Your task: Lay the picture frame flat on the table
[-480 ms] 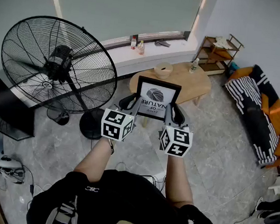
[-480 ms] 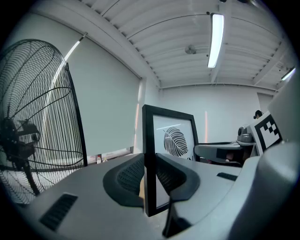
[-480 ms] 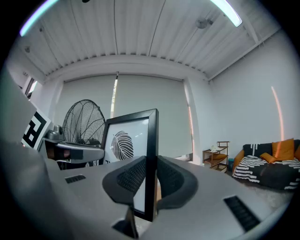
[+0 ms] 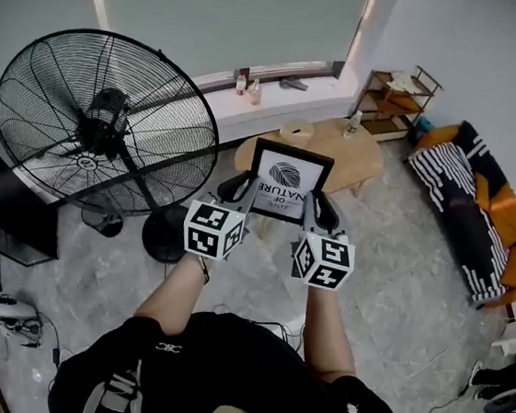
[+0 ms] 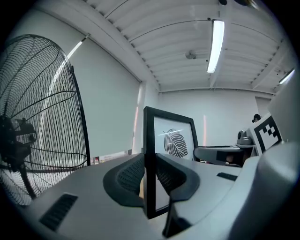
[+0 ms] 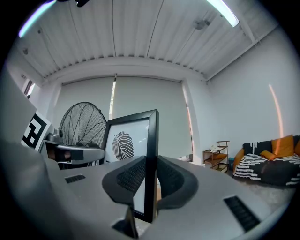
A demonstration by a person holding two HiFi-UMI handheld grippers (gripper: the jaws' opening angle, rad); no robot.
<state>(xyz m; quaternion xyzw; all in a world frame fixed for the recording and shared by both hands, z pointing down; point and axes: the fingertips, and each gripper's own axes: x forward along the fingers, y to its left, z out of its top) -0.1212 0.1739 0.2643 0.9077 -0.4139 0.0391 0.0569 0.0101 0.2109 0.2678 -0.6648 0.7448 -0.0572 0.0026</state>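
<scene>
A black picture frame with a white leaf print is held in the air between both grippers, over the near end of the oval wooden table. My left gripper is shut on the frame's left side bar. On the opposite side bar my right gripper is shut. In both gripper views the frame stands upright between the ribbed pads. From the head view the print reads upside down.
A large black floor fan stands at the left, close to the left arm. A small bottle stands on the table's far side. Behind are a window sill, a wooden shelf and a striped sofa at the right.
The frame and both grippers hold the same place in the picture. The room behind has slid slightly up and left, so the head camera has shifted a little.
</scene>
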